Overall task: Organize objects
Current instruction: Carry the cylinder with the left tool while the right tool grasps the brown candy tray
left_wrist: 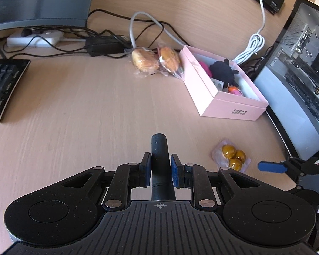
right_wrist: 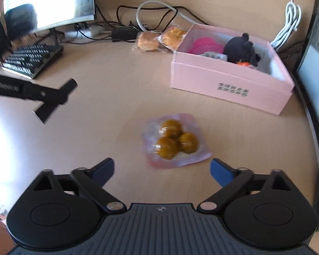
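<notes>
While the packet of three brown balls [right_wrist: 174,140] lies flat on the worktop [right_wrist: 108,97] just ahead of the right gripper [right_wrist: 162,168], that gripper's jaws stand wide apart with nothing between them. The left gripper [left_wrist: 160,163] is clamped on a dark cylinder [left_wrist: 159,159] that stands up between its blue pads [left_wrist: 147,167]. Beyond the packet sits an open pink box [right_wrist: 229,82] holding a black plush toy [right_wrist: 240,47] and something bright pink [right_wrist: 204,45]. Two wrapped buns [right_wrist: 147,40] lie just beside the box's far corner, near a tangle of cables [left_wrist: 108,34]. A keyboard [right_wrist: 32,58] lies well apart at the left.
</notes>
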Motion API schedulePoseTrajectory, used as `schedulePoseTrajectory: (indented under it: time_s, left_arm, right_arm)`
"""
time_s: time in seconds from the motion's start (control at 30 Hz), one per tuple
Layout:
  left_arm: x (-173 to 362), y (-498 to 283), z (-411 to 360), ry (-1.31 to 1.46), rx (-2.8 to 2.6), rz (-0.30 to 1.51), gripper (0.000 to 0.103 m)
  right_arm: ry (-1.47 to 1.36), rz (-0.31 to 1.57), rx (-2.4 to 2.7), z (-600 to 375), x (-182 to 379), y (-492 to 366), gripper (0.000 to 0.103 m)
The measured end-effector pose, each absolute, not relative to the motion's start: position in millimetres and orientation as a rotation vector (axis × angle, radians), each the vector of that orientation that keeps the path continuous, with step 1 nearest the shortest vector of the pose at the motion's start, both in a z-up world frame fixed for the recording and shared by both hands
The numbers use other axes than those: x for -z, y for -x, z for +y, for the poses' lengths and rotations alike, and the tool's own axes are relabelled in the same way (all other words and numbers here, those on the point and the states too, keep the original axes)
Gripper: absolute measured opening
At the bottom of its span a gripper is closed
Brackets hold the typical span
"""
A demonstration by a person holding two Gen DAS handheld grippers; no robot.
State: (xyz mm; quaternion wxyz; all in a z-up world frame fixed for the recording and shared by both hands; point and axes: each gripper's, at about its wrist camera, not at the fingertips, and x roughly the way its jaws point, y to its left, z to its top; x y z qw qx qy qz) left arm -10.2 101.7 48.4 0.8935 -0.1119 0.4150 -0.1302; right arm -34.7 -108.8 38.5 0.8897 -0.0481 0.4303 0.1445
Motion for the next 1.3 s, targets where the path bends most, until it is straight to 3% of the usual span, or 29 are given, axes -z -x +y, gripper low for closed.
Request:
schedulePoseTrajectory:
  time_s: [0.23, 0.33, 0.47, 0.53, 0.67, 0.73, 0.77, 0.93, 0.97, 1.0, 1.03, 1.07, 1.1, 1.17, 1.3]
  left_arm:
    - [-46, 20, 116, 0.252, 0.233, 0.874, 0.022]
    - [-46, 23, 120, 0.258, 0.222, 0.876, 0.022]
    - [-46, 26, 121, 0.258, 0.223, 0.877, 0.022]
    - [-47, 27, 120, 0.254, 0.228, 0.876, 0.022]
    - [-45, 30, 118, 0.246, 0.246, 0.881, 0.022]
    - [-43, 29, 116, 0.239, 0.258, 0.890, 0.022]
    - [-42, 29, 115, 0.234, 0.265, 0.895, 0.022]
    - [-38, 25, 103, 0.215, 0.305, 0.910, 0.022]
    - [-38, 25, 102, 0.210, 0.313, 0.907, 0.022]
    - [-39, 25, 100, 0.206, 0.319, 0.905, 0.022]
    - [-40, 25, 99, 0.202, 0.324, 0.902, 0.022]
    - [-40, 25, 99, 0.200, 0.326, 0.899, 0.022]
    - [-40, 25, 99, 0.199, 0.325, 0.900, 0.022]
    - [-39, 25, 101, 0.202, 0.319, 0.906, 0.022]
    - [-41, 27, 109, 0.212, 0.293, 0.901, 0.022]
  right_arm:
    - [0.040, 0.911, -0.259, -91, -24, 9, 0.100]
    - [0.038, 0.893, -0.245, -85, -25, 1, 0.090]
    - [0.096, 0.880, -0.269, -74, -29, 1, 0.051]
    - [0.105, 0.887, -0.293, -72, -31, 4, 0.036]
    - [0.107, 0.876, -0.280, -75, -32, 12, 0.032]
    - [0.110, 0.873, -0.272, -77, -33, 17, 0.016]
    - [0.117, 0.870, -0.267, -78, -34, 20, 0.003]
    - [0.170, 0.875, -0.256, -84, -39, 26, 0.006]
    - [0.163, 0.874, -0.249, -86, -39, 27, 0.015]
    - [0.146, 0.878, -0.241, -89, -39, 27, 0.033]
    - [0.121, 0.875, -0.229, -92, -39, 28, 0.045]
    - [0.094, 0.868, -0.215, -95, -39, 27, 0.069]
    - [0.063, 0.863, -0.199, -98, -39, 26, 0.083]
    - [-0.003, 0.879, -0.173, -101, -36, 18, 0.088]
    - [-0.141, 0.951, -0.147, -99, -26, -6, 0.090]
